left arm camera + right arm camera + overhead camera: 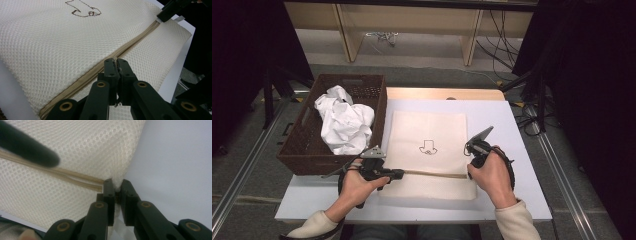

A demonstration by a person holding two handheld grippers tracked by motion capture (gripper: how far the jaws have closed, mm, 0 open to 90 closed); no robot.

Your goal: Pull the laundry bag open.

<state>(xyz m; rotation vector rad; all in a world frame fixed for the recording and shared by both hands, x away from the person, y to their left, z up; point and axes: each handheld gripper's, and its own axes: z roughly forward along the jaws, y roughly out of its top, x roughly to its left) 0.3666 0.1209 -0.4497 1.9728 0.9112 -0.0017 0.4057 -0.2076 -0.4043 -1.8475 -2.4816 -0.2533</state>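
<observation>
So right now I've got the cream mesh laundry bag with a small brown line drawing on it (pixel 429 150) lying flat on the white table (pixel 507 125), filling the middle and reaching toward the near edge. A tan zipper (pixel 130 45) runs across it close to that near edge, and it looks shut.

My left tongs (pixel 117 62) are squeezed tight at the zipper's left end, most likely on the pull tab, though I can't actually see the tab between the tips. The right tongs (pixel 115 185) are pinching a bit of the mesh at the bag's right edge, just where the zipper ends.

I'd call this the unzipping step: one side anchors, the other drags. Next move needs the right tongs to keep the fabric taut while the left slides along the zipper line, low and straight so the mesh doesn't bunch. The crumpled white cloth (pixel 343 120) in the brown woven basket (pixel 307 120) off the left edge is presumably what goes in.
</observation>
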